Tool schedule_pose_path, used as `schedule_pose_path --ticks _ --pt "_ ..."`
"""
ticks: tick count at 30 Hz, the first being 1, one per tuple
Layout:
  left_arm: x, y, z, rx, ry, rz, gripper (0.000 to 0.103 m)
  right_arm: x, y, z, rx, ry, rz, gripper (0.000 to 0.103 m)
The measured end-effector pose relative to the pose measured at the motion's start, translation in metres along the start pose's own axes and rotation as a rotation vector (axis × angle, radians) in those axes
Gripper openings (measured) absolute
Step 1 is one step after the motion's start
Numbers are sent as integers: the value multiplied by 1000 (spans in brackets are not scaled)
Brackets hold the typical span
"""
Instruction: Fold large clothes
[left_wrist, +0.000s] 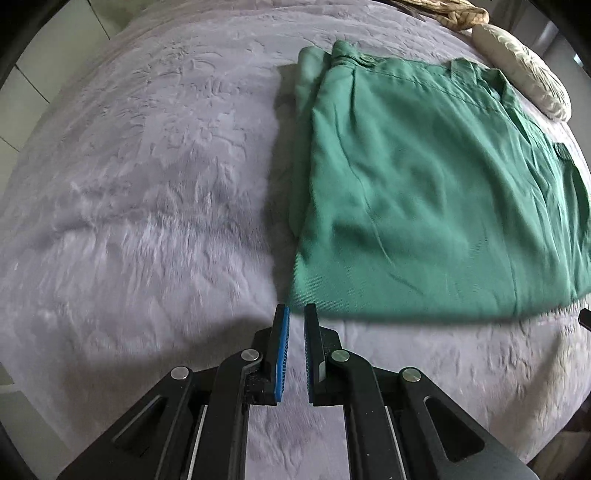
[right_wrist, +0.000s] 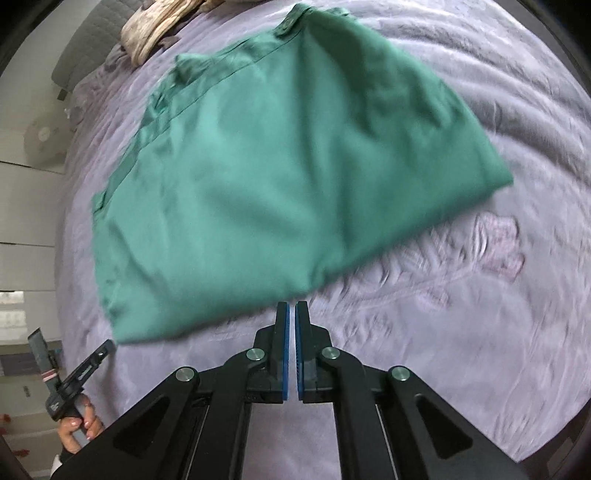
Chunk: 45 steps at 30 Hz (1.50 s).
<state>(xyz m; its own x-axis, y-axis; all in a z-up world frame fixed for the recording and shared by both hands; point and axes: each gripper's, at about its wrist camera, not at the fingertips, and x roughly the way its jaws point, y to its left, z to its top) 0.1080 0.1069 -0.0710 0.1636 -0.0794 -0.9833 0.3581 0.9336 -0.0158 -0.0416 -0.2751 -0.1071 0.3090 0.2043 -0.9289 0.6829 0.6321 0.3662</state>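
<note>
Two grippers hang above the bed with nothing in either of them. The left gripper (left_wrist: 296, 314) has its blue pads drawn close together with only a thin slot of bedspread showing between, right at the near left corner of the green garment (left_wrist: 424, 184). The right gripper (right_wrist: 294, 310) likewise has its pads nearly touching, empty, just off the near edge of the same cloth.

That garment lies flat on the lilac bedspread (left_wrist: 147, 184) as a compact, roughly rectangular panel. A waistband with a button sits at the far end, so it looks like trousers or a skirt folded at least once lengthwise; a doubled layer shows along the left edge. The surface is fairly smooth, with a few soft creases.

Judging from this, the first folds are done and the cloth has been let go. What probably remains is one more fold, near hem up to the waistband, or else the piece is finished.

Far off lie a cream pillow (left_wrist: 524, 85) and a crumpled tan cloth (left_wrist: 454, 13). In the right view, a hand (right_wrist: 79, 424) grips the other tool's handle at the near left.
</note>
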Motion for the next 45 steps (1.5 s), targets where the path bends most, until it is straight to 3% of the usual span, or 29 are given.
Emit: schedule_pose_path --ticks 10,11,12,13,14,15,16,21,28,31,39,42,45 --pt "-20 -20 -59 -9 51 2 9 -5 14 -40 5 49 40 5" --pt "-24 -21 -66 -11 52 -5 9 -6 14 -42 8 48 42 6" --pt "-26 -22 -70 -13 54 -9 9 -7 14 -44 11 48 43 15" --pt "-27 -23 -74 -13 56 -12 18 -7 16 -46 14 48 41 32" --pt "-29 -23 -77 -12 59 -12 35 -7 16 -48 14 46 39 42" --pt "-31 -22 -78 -17 63 -7 93 -8 18 -50 12 41 36 55" --pt "-35 -25 -81 -31 47 13 101 -9 21 -52 9 36 36 56" --pt "-45 -31 -85 -8 24 14 102 -5 29 -58 -1 51 40 57" --pt "-46 -34 -68 1 23 9 102 -3 43 -64 -20 52 51 71" --pt "-41 -31 -61 8 25 10 102 -4 52 -65 -38 35 65 92" --pt "-34 -32 -55 21 36 10 102 -4 68 -69 -70 23 89 93" --pt "-31 -33 -53 30 40 21 102 1 70 -71 -69 38 99 103" --pt "-27 -32 -51 31 48 24 102 5 72 -73 -67 51 113 103"
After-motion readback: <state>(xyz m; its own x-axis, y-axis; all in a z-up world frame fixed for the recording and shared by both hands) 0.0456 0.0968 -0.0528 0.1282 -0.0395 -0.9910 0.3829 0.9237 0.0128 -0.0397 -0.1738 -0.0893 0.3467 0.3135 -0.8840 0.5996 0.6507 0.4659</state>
